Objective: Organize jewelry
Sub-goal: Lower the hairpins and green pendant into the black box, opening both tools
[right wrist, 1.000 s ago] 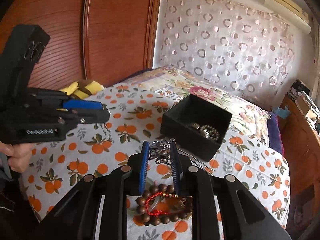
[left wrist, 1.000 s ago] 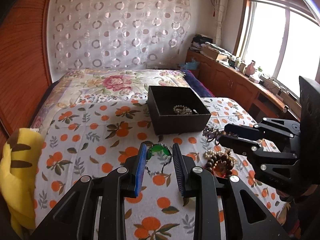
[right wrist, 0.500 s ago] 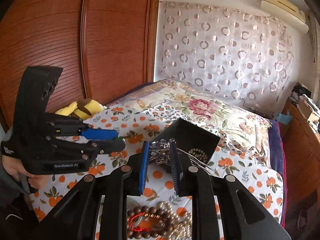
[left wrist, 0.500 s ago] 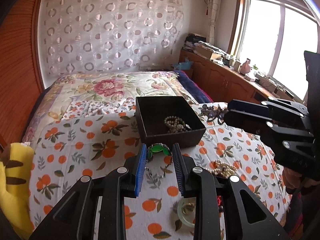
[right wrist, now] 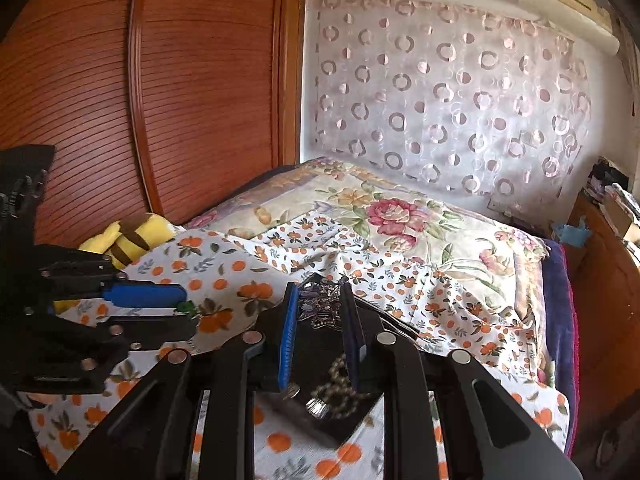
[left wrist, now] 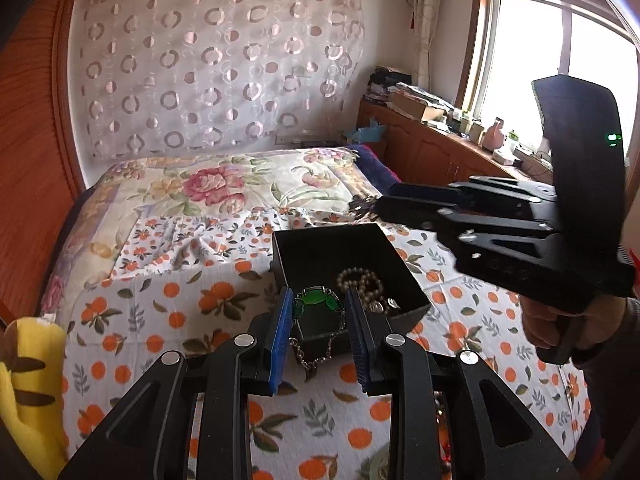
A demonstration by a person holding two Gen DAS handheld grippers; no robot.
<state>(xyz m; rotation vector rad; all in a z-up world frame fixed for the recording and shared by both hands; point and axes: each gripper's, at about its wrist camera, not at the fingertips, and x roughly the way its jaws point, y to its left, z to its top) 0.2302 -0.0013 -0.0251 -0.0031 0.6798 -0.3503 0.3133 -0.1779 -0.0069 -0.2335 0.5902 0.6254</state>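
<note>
The bed (left wrist: 168, 280) is spread with an orange-print sheet (left wrist: 160, 320) over a floral quilt (left wrist: 208, 188). A black box (left wrist: 404, 276) sits on the sheet, and a yellow plush toy (left wrist: 32, 384) lies at the bed's edge.

Daylight only, source is the window (left wrist: 560, 68) in the left wrist view: blown out to white, no detail past the frame. Bed (left wrist: 224, 188) evenly lit, shadows soft. Strong fisheye bend plus dark vignette at all corners in both views. Wardrobe (right wrist: 160, 92) curves hard in the right wrist view. Bedspread below the right tool (right wrist: 320, 308) is motion-smeared; far curtain (right wrist: 460, 92) slightly soft.
</note>
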